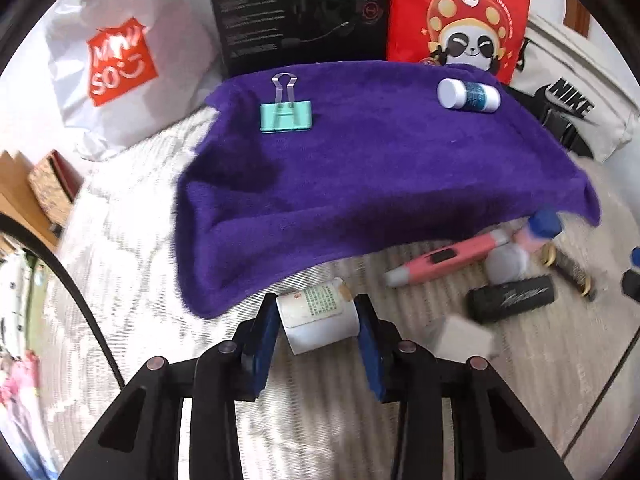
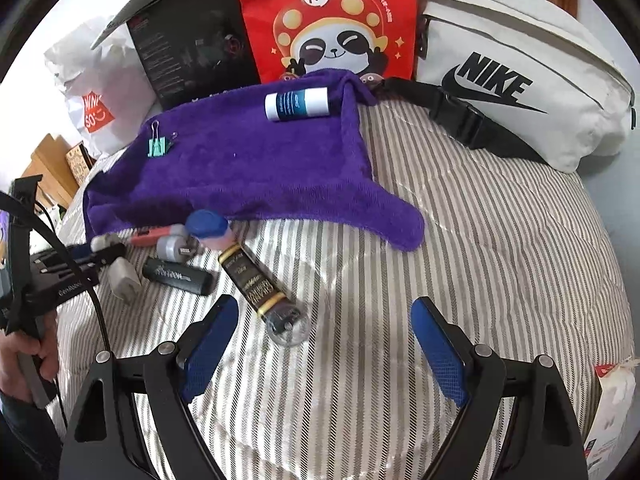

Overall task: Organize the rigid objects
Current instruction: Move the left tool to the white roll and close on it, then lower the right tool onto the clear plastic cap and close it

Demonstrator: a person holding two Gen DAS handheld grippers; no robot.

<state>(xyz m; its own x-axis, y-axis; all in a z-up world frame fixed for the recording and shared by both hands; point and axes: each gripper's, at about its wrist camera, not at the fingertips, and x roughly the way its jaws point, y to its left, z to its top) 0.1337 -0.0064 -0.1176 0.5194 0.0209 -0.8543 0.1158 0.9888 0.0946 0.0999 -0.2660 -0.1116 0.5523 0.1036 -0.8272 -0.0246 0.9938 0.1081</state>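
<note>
The left gripper's blue-padded fingers (image 1: 267, 334) clamp a small white cylindrical bottle with a printed label (image 1: 320, 318) just before the purple towel (image 1: 360, 184) on the striped bed (image 2: 460, 240), while the right gripper (image 2: 326, 348) gapes empty.

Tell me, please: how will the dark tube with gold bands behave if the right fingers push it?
The dark tube lies on its side and looks round, so it probably rolls. Its clear cap looks smooth, maybe slippery. The soft striped bedding may slow it.
</note>
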